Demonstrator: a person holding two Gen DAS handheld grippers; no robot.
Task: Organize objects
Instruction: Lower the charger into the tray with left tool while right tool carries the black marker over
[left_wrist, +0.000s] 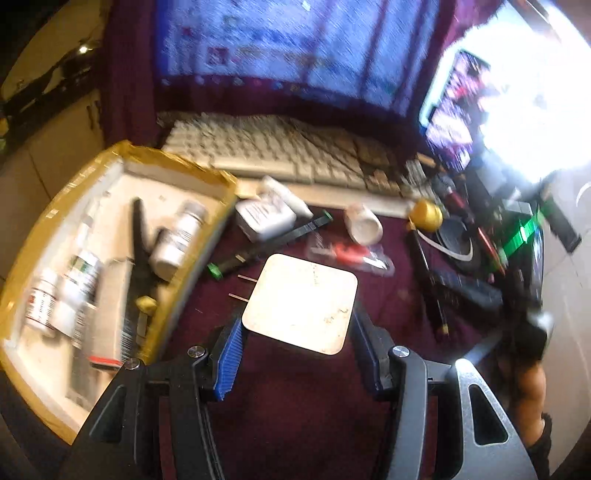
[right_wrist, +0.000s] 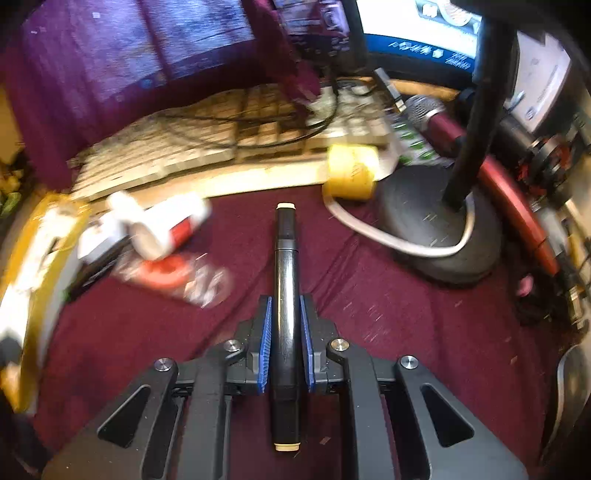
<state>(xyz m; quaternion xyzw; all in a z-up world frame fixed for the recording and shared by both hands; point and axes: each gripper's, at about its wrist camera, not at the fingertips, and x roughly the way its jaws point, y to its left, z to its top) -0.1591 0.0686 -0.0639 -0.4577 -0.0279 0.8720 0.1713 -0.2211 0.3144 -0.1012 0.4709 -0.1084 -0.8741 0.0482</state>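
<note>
Left gripper is clamped on a flat white square block with rounded corners, prob. a charger since two thin prongs stick out on its left side; it's held clear above the dark red cloth on the desk, just right of the open yellow-edged box. Right gripper is closed tight on a black marker pen with cream end caps, pen lying along the fingers, tip pointing away.

Progress, as a judgement: partway. Box already holds several white bottles, a black comb-like item & other bits; so some sorting is done. Both held items aren't in the box yet. Left on the cloth: white adapter w/ label, white tube, clear packet w/ red inside, green-tipped black strap, yellow round cap thing, black sticks at right. Plenty to go.

Views differ: left view shows the box interior & contents, plus the charger; pen grip isn't legible there. Right view shows the pen and its grip plainly, the mic stand base w/ grey cable looped round it, red mic, keyboard w/ cables over it; box only as a blurred yellow edge at left, contents not visible; charger not in it at all.
</note>
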